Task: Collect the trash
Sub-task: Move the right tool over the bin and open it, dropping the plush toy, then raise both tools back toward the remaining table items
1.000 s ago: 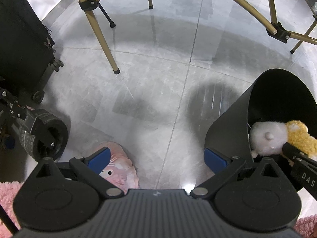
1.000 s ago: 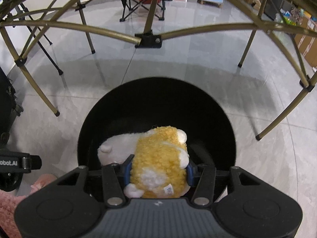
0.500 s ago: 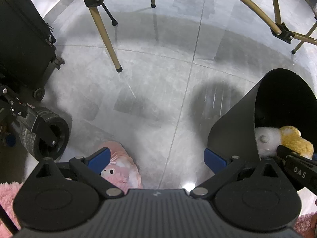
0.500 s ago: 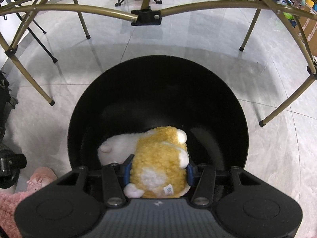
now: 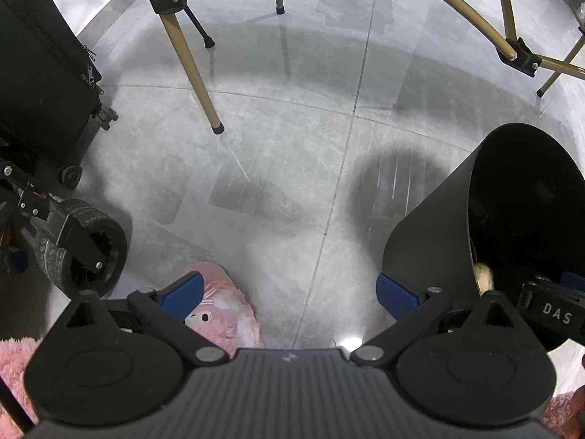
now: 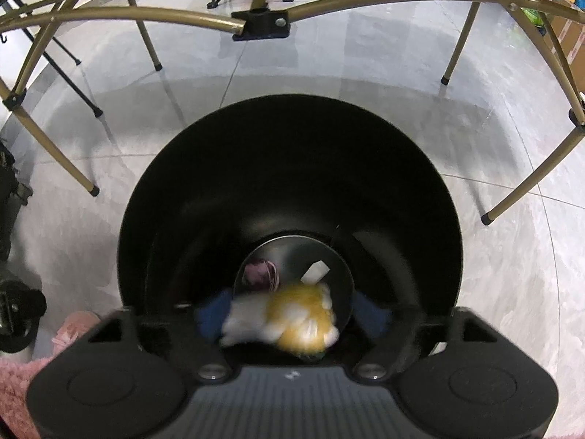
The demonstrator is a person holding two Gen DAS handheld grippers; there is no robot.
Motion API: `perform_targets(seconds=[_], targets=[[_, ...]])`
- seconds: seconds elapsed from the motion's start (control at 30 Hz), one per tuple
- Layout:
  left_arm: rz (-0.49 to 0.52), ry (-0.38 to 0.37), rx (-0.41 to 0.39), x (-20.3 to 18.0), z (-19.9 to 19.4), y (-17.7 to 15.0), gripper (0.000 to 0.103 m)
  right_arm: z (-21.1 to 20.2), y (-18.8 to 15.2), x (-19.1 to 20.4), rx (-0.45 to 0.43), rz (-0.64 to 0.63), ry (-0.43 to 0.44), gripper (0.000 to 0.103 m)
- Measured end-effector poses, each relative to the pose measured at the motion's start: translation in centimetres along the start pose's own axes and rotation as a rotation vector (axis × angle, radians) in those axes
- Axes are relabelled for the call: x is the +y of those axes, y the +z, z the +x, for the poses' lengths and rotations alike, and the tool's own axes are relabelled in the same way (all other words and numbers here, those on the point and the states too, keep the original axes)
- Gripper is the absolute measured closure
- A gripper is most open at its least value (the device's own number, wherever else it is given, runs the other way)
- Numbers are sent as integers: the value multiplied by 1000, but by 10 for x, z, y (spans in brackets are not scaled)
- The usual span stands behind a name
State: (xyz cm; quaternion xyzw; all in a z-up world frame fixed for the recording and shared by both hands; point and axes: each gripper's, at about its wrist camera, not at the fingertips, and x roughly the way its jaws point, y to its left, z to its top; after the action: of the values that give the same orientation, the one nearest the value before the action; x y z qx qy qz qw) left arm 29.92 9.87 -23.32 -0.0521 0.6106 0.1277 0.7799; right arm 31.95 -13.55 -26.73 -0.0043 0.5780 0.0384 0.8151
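A black round bin [image 6: 402,190] stands on the floor under my right gripper [image 6: 292,320], which is open over its mouth. A yellow and white plush toy [image 6: 296,314] is blurred between the spread fingers, loose inside the bin. At the bin's bottom lie a purple round thing [image 6: 261,276] and a white scrap [image 6: 314,272]. In the left wrist view the bin [image 5: 438,226] is at the right, with a sliver of the plush [image 5: 482,278] showing inside. My left gripper [image 5: 289,292] is open and empty above the floor.
A pink slipper [image 5: 223,311] lies on the grey tile floor by my left finger. Gold folding-table legs [image 5: 190,62] stand around. A black wheeled case [image 5: 40,84] and a black wheel [image 5: 84,248] are at the left. Pink fluffy fabric [image 5: 11,366] shows at the lower left.
My right gripper opened and let go of the plush toy, which drops blurred into the bin. The left gripper stayed open and moved little.
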Motion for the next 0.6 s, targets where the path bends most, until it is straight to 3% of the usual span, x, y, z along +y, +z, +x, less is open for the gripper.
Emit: perform_targets(seconds=[0.6], targets=[[8,-15,-26,-1,-5,-2,1,-6,3,-7,-22,23,23,0]])
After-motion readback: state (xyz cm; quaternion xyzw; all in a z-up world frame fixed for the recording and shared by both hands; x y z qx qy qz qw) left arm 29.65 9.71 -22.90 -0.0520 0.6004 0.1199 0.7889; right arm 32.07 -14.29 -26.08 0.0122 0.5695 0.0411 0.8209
